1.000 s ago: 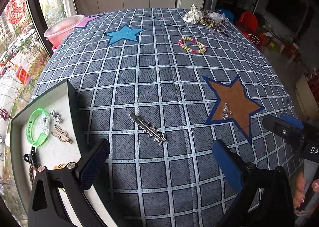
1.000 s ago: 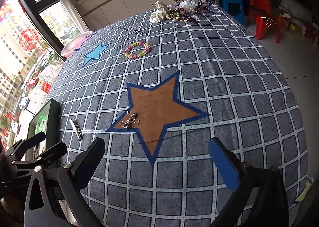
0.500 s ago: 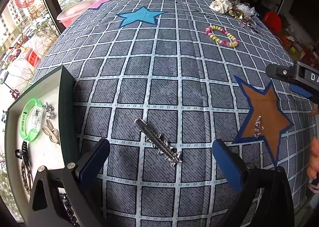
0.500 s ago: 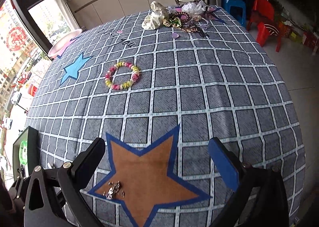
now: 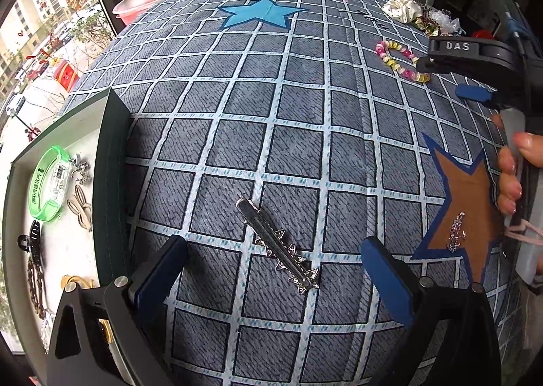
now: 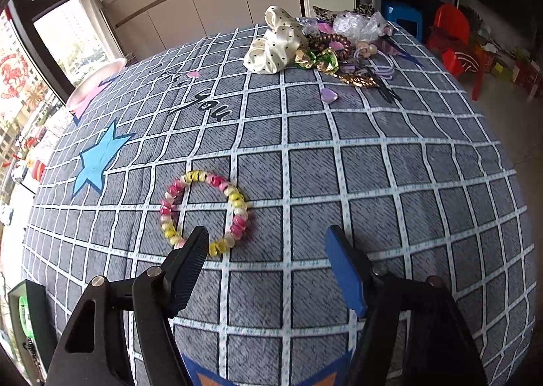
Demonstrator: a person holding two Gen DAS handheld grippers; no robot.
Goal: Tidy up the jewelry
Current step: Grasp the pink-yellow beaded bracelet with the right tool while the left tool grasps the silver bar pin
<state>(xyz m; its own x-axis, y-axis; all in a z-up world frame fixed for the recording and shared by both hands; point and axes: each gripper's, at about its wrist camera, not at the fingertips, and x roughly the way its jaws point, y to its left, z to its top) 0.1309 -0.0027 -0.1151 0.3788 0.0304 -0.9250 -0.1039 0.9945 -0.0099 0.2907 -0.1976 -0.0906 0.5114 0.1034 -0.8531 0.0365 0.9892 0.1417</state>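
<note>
A grey checked tablecloth (image 5: 237, 135) with stitched stars covers the table, and the brown star (image 5: 465, 206) on it serves as the landmark. In the left wrist view, a small silver charm (image 5: 456, 231) lies on the brown star's lower half. To the left of the star, a silver hair clip (image 5: 276, 243) with small triangle ornaments lies diagonally on the cloth. The left gripper (image 5: 275, 270) hangs just over it, jaws spread wide with nothing pressed between them; the clip lies between the two blue pads without touching either.

Further left of the star, at the table's edge, sits a dark-rimmed tray (image 5: 112, 162) holding a green bangle (image 5: 49, 187), a beige clip (image 5: 81, 209), a black claw clip (image 5: 30, 243) and other small pieces.

Beyond the star lies a pink and yellow spiral bracelet (image 6: 203, 209). The right gripper (image 6: 268, 264) hovers at its near edge, its left finger in front of the loop's near rim. Its jaws have just been closing but stay apart, gripping nothing; whether the finger touches the bracelet cannot be told. A person's hand (image 5: 512, 175) holds that gripper's handle beside the star.

At the far corner past the bracelet sits a heap of accessories (image 6: 339, 46), with a cream polka-dot scrunchie (image 6: 275, 43) on its left side. A blue star (image 6: 98, 155) lies left of the bracelet.
</note>
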